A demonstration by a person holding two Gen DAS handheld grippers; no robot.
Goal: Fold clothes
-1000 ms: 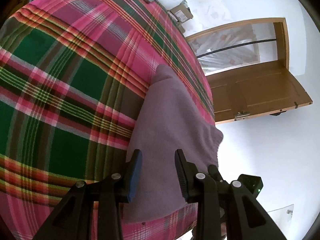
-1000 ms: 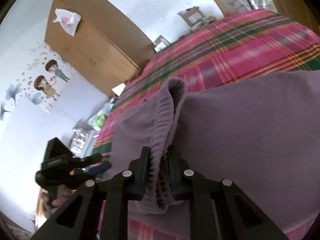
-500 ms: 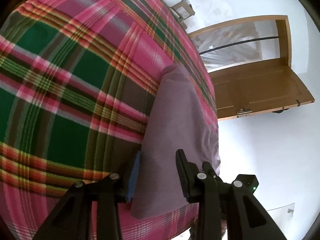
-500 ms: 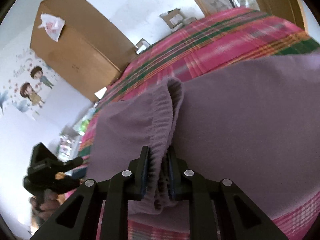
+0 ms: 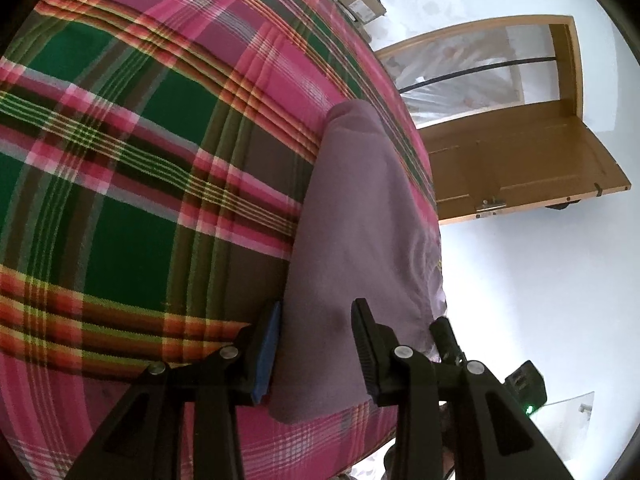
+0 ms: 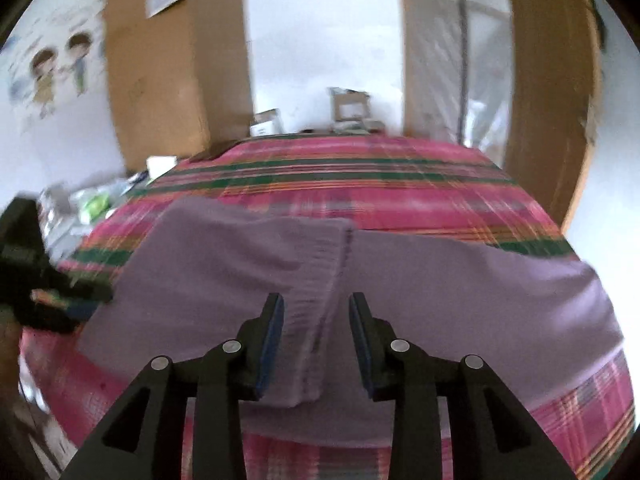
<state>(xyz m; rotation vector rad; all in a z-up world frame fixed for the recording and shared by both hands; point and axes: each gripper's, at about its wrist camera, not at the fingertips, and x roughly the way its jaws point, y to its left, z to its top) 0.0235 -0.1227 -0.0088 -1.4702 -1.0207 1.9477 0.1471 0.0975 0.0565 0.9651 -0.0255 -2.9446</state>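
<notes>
Mauve fleece garment (image 6: 420, 292) lies folded on the pink-and-green plaid bedspread (image 5: 120, 168). Right hand-held gripper (image 6: 316, 332) jaws have just been opening; ribbed waistband between them, unclamped. Left hand-held gripper (image 5: 316, 344) jaws stand apart, straddling the garment edge.

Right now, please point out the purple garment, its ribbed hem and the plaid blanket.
garment (image 5: 360, 220): left wrist view, middle of the folded cloth.
ribbed hem (image 6: 320, 280): right wrist view, ribbed band between the open fingers.
blanket (image 5: 120, 160): left wrist view, bare green square.
</notes>
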